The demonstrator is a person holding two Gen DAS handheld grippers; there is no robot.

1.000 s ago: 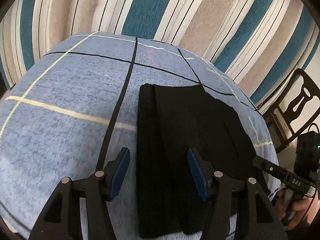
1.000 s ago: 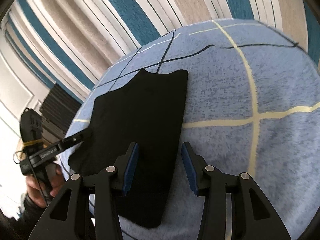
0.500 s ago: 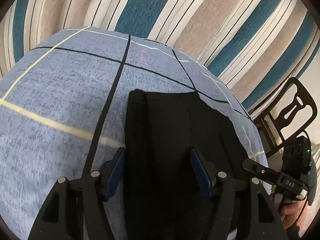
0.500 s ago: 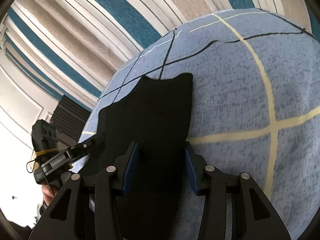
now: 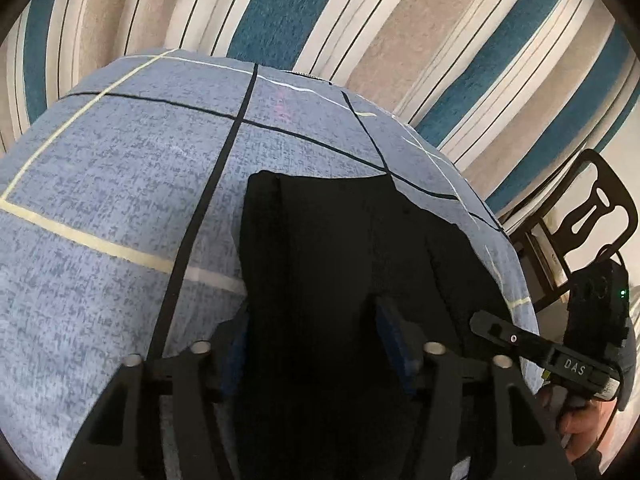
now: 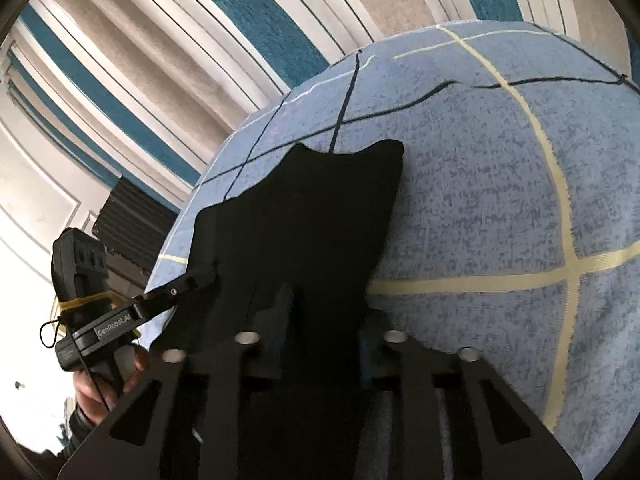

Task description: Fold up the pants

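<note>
Left gripper [image 5: 312, 344]: jaws have just been narrowing, black cloth between them. Blue pads stand at either side of the near hem but are part hidden by fabric; whether they press yet cannot be told.

Right gripper [image 6: 326, 320]: jaws have just been drawing together; now nearly together, apparently pinching the near edge of the cloth, which bunches up between the fingers.

Change since a second ago: both grippers have gone from straddling flat cloth to gathering the near end. Judged meaning: the grasp for the next fold is being taken, the lift not yet begun.

Black pants [image 5: 344, 248]: already folded lengthwise into a long dark panel, lying on the bed. From the left gripper it runs away toward 12 o'clock, far end squared off; from the right gripper it runs to 12 o'clock, far end notched.

Blue checked bedsheet [image 5: 104, 184]: beneath the pants, bare at 9 o'clock of the left gripper and 3 o'clock of the right.

Striped curtain [image 5: 360, 20]: beyond the bed, 12 o'clock.

Black chair [image 5: 600, 216]: 2 o'clock, off the bed.
</note>
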